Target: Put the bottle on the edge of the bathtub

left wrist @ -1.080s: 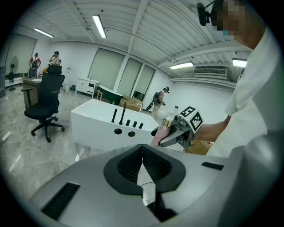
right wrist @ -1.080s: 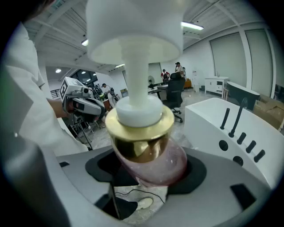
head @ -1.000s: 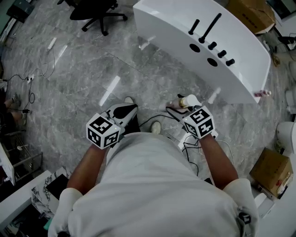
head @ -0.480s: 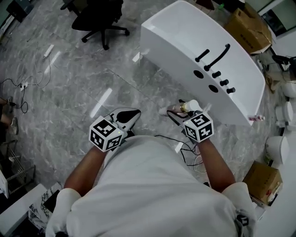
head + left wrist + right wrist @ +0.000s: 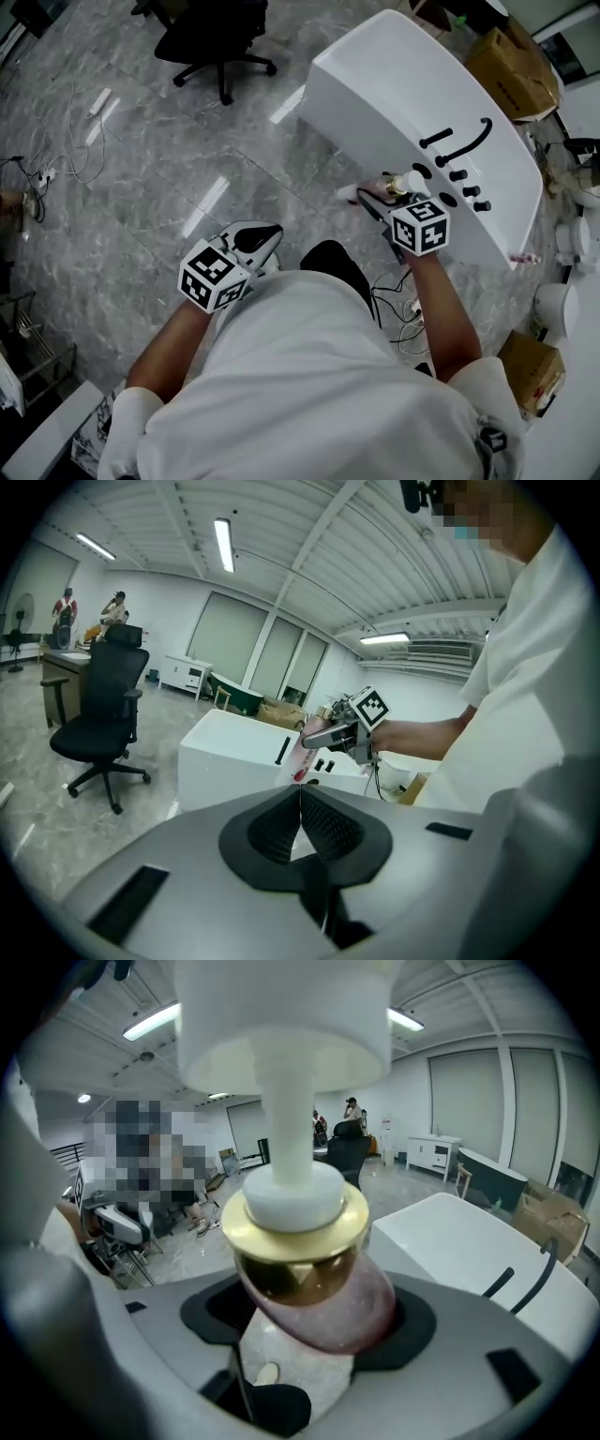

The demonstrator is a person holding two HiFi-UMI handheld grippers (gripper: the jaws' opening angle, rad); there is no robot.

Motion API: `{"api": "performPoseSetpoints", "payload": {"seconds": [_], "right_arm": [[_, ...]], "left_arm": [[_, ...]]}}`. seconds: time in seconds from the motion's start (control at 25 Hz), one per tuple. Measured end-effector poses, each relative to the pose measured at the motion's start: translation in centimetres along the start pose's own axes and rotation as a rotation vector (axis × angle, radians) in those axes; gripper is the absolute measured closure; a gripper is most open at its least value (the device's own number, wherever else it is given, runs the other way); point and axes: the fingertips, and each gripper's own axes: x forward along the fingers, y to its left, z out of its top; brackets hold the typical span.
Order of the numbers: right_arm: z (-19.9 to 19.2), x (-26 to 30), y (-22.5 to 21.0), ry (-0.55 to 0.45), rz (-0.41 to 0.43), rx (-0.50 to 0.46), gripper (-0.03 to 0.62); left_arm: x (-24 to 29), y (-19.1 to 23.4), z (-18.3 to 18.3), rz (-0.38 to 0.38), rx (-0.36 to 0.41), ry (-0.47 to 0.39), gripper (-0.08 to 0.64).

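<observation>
A pink pump bottle (image 5: pixel 323 1290) with a gold collar and a white pump head sits between the jaws of my right gripper (image 5: pixel 314 1321), which is shut on its body. In the head view the bottle (image 5: pixel 400 184) hangs tilted at the near rim of the white bathtub (image 5: pixel 375 84), beside the black tap fittings (image 5: pixel 457 150), with the right gripper (image 5: pixel 382 195) behind it. My left gripper (image 5: pixel 262 236) stays low over the floor near my left side; its jaws (image 5: pixel 300 819) are shut and hold nothing. From the left gripper view the bottle (image 5: pixel 302 759) shows in front of the tub (image 5: pixel 234 752).
A black office chair (image 5: pixel 220 37) stands on the marble floor left of the tub. Cardboard boxes (image 5: pixel 516 56) lie behind the tub and another (image 5: pixel 530 361) at the right. Cables (image 5: pixel 403 302) trail on the floor by my feet. A small pink bottle (image 5: pixel 522 256) rests at the tub's right end.
The person has stepped toward the bathtub. The right gripper has carried the bottle up and forward from over the floor to the tub's near rim. The left gripper has kept its place.
</observation>
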Motion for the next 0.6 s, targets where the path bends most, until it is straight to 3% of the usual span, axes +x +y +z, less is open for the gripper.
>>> {"api": "performPoseSetpoints", "payload": {"seconds": [0.36,0.6], "right_arm": [[5.5,9.2,-8.2,0.008,-0.035,0.057,0.279],[9.6,16.6,-16.1,0.014,-0.063,0.068,0.281]], "left_arm": [[1.6,7.3,2.5,0.074,-0.044,-0.010,0.541],[3.8,13.7,7.3,0.148,-0.061,0.001,0.541]]}}
